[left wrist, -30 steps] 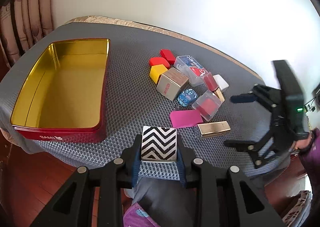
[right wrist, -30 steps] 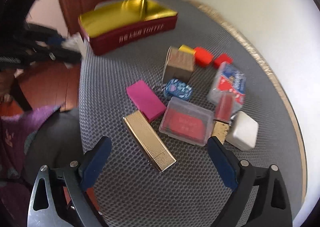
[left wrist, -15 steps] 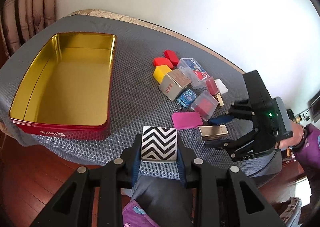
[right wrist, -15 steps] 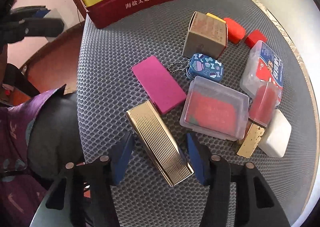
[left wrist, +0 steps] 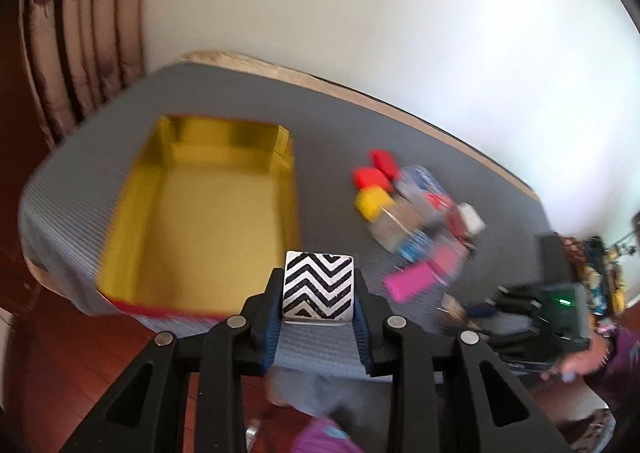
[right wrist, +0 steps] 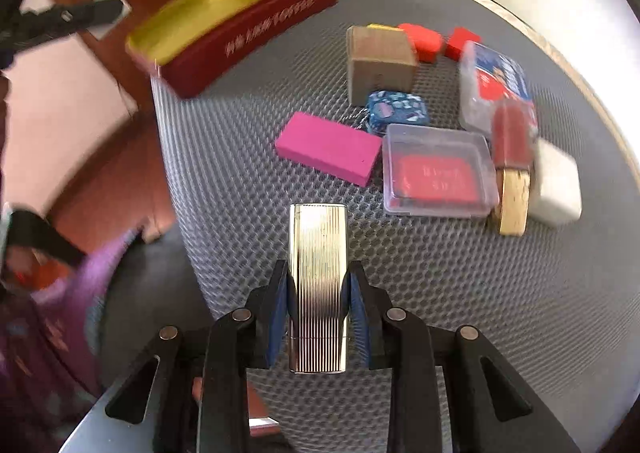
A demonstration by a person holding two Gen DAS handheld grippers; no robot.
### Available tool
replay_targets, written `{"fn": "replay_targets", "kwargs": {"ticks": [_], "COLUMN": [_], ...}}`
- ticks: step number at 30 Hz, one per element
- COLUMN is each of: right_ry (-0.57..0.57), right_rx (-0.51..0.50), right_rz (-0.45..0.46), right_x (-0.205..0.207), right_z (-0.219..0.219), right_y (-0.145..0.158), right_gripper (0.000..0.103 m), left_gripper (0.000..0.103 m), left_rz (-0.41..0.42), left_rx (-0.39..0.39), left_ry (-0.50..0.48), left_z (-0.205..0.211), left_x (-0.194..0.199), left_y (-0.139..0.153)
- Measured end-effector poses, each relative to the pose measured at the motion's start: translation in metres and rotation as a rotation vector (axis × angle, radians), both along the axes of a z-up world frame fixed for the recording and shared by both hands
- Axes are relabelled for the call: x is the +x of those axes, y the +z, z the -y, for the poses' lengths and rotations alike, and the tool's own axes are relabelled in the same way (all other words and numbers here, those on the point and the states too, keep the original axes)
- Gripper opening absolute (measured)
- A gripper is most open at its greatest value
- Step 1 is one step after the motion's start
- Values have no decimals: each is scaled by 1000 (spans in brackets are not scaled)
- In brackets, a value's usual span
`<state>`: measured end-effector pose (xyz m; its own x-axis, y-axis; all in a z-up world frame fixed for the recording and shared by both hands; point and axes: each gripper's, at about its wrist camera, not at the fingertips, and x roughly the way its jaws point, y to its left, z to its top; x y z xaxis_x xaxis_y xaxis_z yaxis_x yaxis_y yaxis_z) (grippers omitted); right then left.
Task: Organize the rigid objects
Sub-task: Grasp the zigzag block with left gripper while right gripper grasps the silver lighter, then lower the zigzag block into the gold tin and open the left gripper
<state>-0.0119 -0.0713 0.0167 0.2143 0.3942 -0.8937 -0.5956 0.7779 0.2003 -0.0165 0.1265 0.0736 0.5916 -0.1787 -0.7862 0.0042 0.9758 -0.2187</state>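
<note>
Your left gripper (left wrist: pixel 318 319) points steeply down over the near edge of the grey mat (left wrist: pixel 332 141), its pads pinching the black-and-white zigzag block (left wrist: pixel 318 285) clear of the surface. The gold-lined tin (left wrist: pixel 200 213) lies open just ahead and to the left of that block.

Your right gripper (right wrist: pixel 318 323) also tilts steeply down, jaws closing, with both blue pads against the long sides of the ribbed gold case (right wrist: pixel 318 285) (the case runs straight along the fingers). The pink block (right wrist: pixel 330 147), clear plastic box (right wrist: pixel 438 171) and brown carton (right wrist: pixel 380 63) lie on the mat beyond it.

Compared with one second ago: your right jaws stood wide apart above the gold case, which lay diagonally; they have since come in around it. The left gripper's grip on the zigzag block is unchanged, while the tin now sits closer to the centre of the left view, which is blurred.
</note>
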Motion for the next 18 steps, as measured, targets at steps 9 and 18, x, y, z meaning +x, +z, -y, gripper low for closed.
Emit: {"fn": "replay_targets", "kwargs": {"ticks": [9,18], "right_ry": [-159,-226], "right_rx": [211,295], "right_rz": [-74,-124], "right_x": [-1,-4], "right_z": [29,59], "right_y": [-7,-8], "right_gripper": [27,27], "left_gripper": [31,31], "left_rz": [-31,-126], "left_rx": [201,260], "left_ry": [62,86], "left_z": [-59,-83], "left_x": [103,181], "left_y": [-25,-76]}}
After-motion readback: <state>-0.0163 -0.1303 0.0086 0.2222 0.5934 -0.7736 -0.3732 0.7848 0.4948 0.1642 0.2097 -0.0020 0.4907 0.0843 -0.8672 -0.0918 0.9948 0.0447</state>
